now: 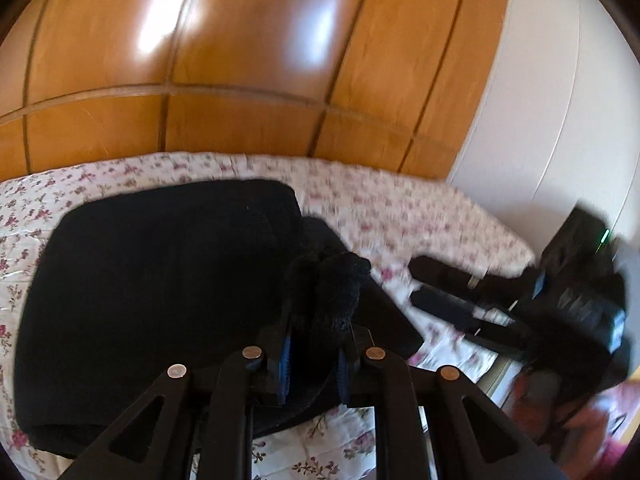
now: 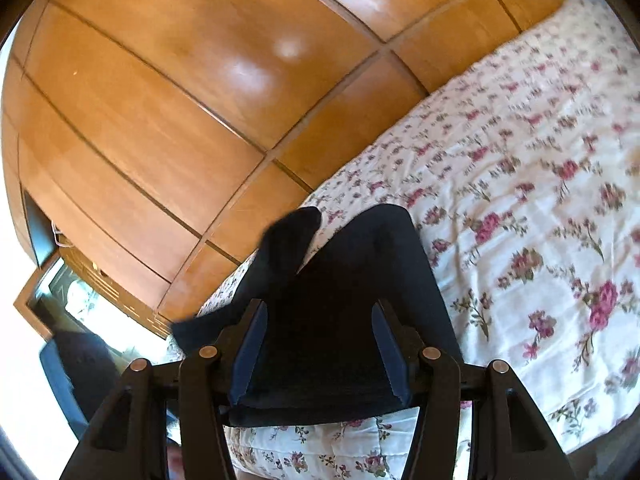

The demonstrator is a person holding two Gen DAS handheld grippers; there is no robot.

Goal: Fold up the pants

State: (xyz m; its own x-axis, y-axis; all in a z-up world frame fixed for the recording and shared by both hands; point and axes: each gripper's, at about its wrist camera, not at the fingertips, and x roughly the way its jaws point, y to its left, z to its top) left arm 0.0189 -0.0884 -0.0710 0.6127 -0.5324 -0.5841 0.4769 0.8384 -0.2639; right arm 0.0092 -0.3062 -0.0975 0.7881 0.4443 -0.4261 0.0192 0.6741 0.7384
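**Bunched cloth in a narrow pinch, a wide-open partner: where this fold could slip**

Black linkage arms fill the bottom of the left wrist view, and between them the left gripper (image 1: 316, 320) is clamped on a thick, fuzzy bunch of the black soft-fabric pants (image 1: 160, 292). The jaws stand close together with the wad squeezed between the blue pads. Most of the garment lies as a broad dark slab on the white quilted bedspread with pink flowers (image 1: 400, 216), spreading from the gripper toward 9 and 10 o'clock.

In the right wrist view, the right gripper (image 2: 320, 344) has its jaws well apart. Dark cloth lies between and beneath them, but the pads do not appear to press on it. A narrower tongue of fabric pokes toward 11 o'clock, close to the glossy orange-brown wooden wardrobe panels (image 2: 160, 120).

Likely troubles:

- The left pinch holds a rumpled wad, probably several layers. Pulling on it may drag the whole stack and skew the fold instead of laying one layer over.
- With the right jaws not gripping, the far side is unanchored and may slide on the quilt.
- Against so dark a garment, edges are hard to read, so a hem could easily be misjudged.
- The loose tongue may stay sticking out, leaving an untidy fold.
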